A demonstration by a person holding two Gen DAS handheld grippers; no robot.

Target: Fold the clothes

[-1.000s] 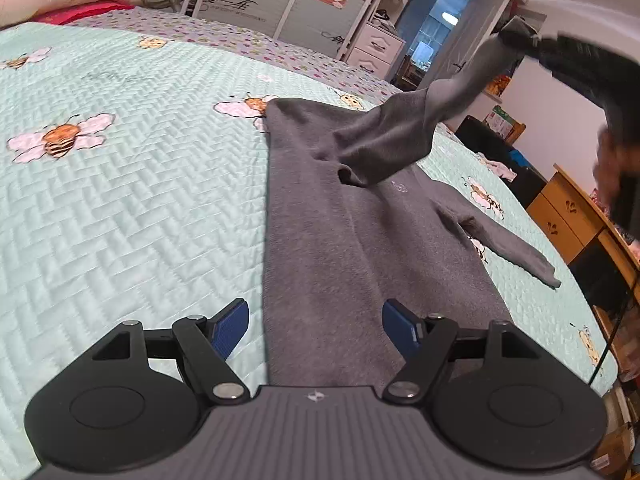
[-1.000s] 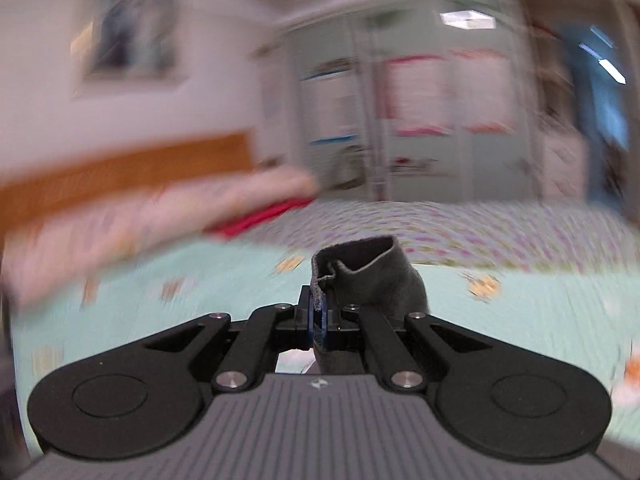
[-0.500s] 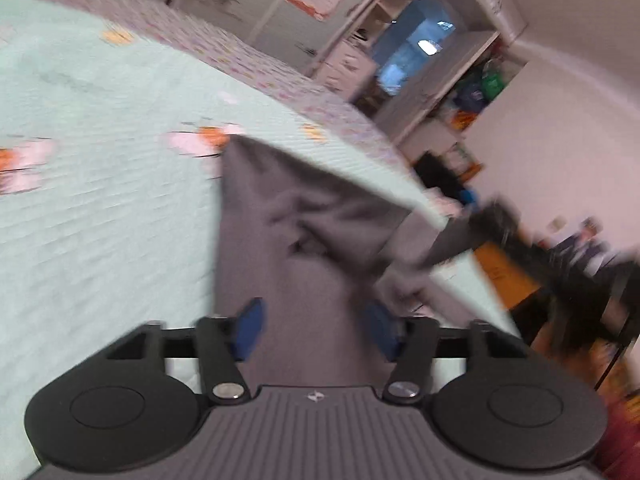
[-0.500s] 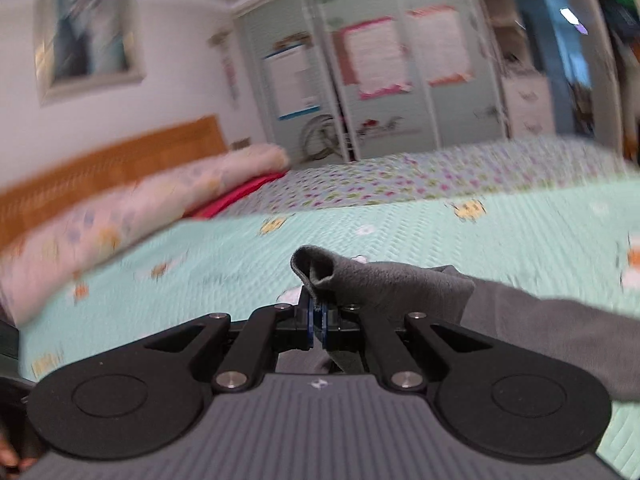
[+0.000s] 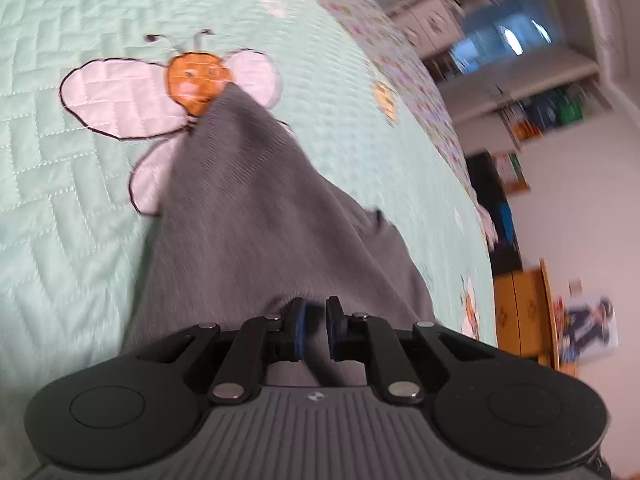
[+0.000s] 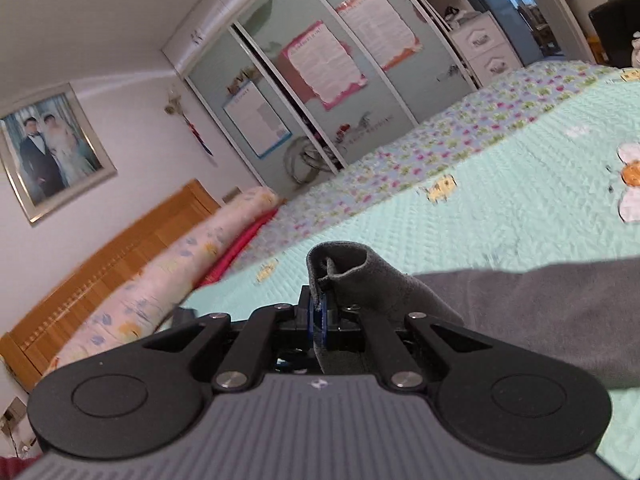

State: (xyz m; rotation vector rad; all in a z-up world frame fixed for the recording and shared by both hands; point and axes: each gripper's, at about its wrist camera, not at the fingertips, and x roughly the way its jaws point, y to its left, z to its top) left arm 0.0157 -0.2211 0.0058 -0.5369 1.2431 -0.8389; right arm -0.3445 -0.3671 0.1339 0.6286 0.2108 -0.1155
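From your left wrist camera, your left gripper (image 5: 314, 316) sits low over the grey sweater (image 5: 256, 232), which lies spread on the mint quilted bedspread (image 5: 72, 208) with its far corner overlapping a bee print (image 5: 172, 92); the blue pads (image 5: 298, 320) stand a narrow gap apart with grey knit between and under them, and through the blur you cannot tell whether they grip it. From your right wrist camera, your right gripper (image 6: 318, 316) is clamped tight on the sweater's cuff (image 6: 340, 264), which curls up above the fingers while the sleeve trails off right across the bedspread, with a rolled floral duvet (image 6: 160, 280) against the wooden headboard (image 6: 100, 272) beyond.
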